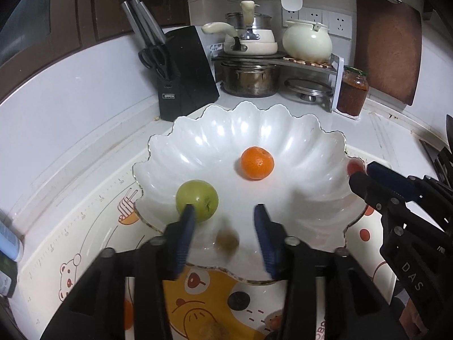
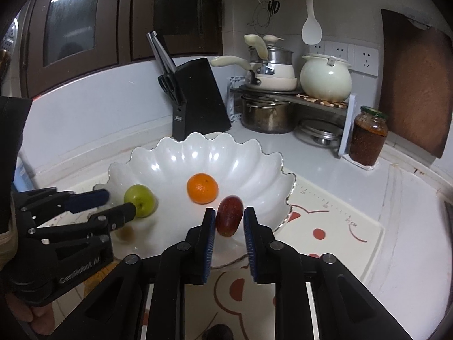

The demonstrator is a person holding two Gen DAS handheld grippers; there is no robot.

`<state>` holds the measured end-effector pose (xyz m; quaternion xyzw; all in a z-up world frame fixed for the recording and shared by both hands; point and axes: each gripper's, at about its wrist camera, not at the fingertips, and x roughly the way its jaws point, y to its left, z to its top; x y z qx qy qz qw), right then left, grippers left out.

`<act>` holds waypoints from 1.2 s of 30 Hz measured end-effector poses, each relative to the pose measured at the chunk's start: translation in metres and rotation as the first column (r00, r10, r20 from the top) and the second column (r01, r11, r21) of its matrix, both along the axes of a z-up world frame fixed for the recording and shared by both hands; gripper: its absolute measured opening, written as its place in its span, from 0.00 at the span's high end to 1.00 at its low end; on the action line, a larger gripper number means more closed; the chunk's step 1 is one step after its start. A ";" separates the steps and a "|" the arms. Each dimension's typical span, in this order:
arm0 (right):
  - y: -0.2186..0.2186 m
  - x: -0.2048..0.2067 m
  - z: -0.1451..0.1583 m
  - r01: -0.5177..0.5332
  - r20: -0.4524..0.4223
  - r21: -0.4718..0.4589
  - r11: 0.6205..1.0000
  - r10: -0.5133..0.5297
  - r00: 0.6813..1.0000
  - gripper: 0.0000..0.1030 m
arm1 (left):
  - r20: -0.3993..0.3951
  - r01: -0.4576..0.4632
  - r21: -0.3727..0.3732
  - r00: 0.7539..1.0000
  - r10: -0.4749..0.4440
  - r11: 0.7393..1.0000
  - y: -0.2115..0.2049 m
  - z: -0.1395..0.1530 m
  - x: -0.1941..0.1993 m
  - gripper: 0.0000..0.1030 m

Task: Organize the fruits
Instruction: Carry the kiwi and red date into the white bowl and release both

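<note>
A white scalloped bowl [image 1: 283, 130] [image 2: 249, 158] holds an orange tangerine [image 1: 257, 163] [image 2: 202, 188] and a green apple [image 1: 197, 200] [image 2: 140, 200]. My left gripper [image 1: 225, 211] [image 2: 119, 202] is open over the bowl's near side, its left finger just in front of the green apple. A blurred brown fruit [image 1: 227, 242] lies below it in the bowl. My right gripper [image 2: 228, 218] [image 1: 359, 174] has a dark red fruit [image 2: 230, 219] [image 1: 354, 166] between its fingers at the bowl's right rim; small gaps show beside the fruit.
A black knife block [image 1: 184, 73] stands behind the bowl. Stacked pots [image 1: 249, 56], a cream pot [image 1: 307, 41] and a sauce jar [image 1: 352, 90] sit at the back. A wooden board [image 1: 388, 42] leans at right. A bear-print mat [image 1: 85, 240] covers the counter.
</note>
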<state>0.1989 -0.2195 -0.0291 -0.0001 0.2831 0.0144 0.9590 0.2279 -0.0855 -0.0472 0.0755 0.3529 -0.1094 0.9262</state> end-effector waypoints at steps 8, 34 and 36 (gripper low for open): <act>-0.001 -0.010 0.007 0.051 0.045 -0.030 0.998 -0.050 0.998 0.35 | 0.028 -0.023 0.014 0.999 0.022 1.000 0.004 0.006 -0.009 0.34; -0.007 -0.062 0.026 0.134 0.106 -0.026 0.991 -0.130 0.986 0.22 | 0.056 -0.058 0.008 0.997 0.057 0.998 0.007 0.025 -0.060 0.09; -0.008 -0.067 0.025 0.136 0.105 -0.026 0.990 -0.133 0.986 0.22 | 0.051 -0.057 0.003 0.997 0.057 0.998 0.007 0.024 -0.065 0.09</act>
